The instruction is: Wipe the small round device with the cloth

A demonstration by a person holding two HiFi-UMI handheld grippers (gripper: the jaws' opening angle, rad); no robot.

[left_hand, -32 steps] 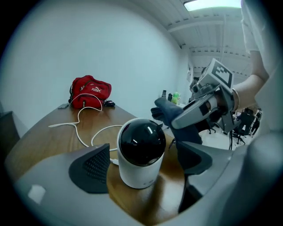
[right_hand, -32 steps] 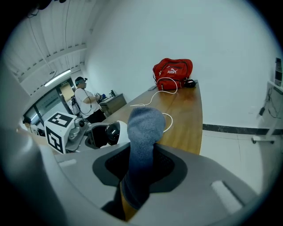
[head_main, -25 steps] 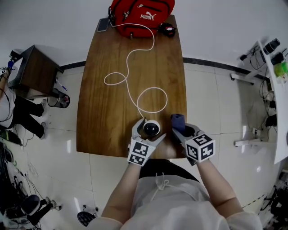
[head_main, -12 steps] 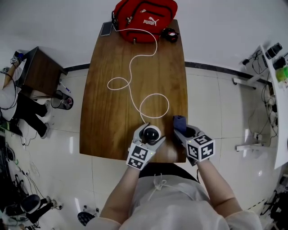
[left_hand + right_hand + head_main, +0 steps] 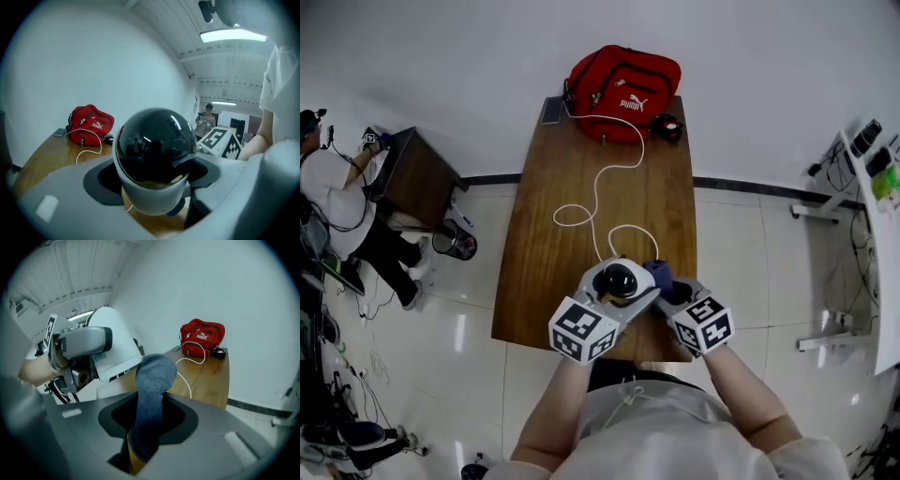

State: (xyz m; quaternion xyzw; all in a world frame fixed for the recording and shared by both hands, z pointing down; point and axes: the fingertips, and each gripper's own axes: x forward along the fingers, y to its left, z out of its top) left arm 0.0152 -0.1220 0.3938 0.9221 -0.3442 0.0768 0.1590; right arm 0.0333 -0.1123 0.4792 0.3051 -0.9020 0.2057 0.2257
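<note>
Jaws grip round device (image 5: 620, 278) and cloth (image 5: 658, 272), red bag (image 5: 623, 80) seemingly marked PUMA

Upright small round device (image 5: 620, 279), glossy black dome in white shell, just beside bunched blue-grey cloth (image 5: 657, 272)

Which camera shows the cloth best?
The right gripper view: the cloth stands large between the right gripper's jaws. The head view shows only a small blue tip; the left gripper view hardly shows it.
</note>
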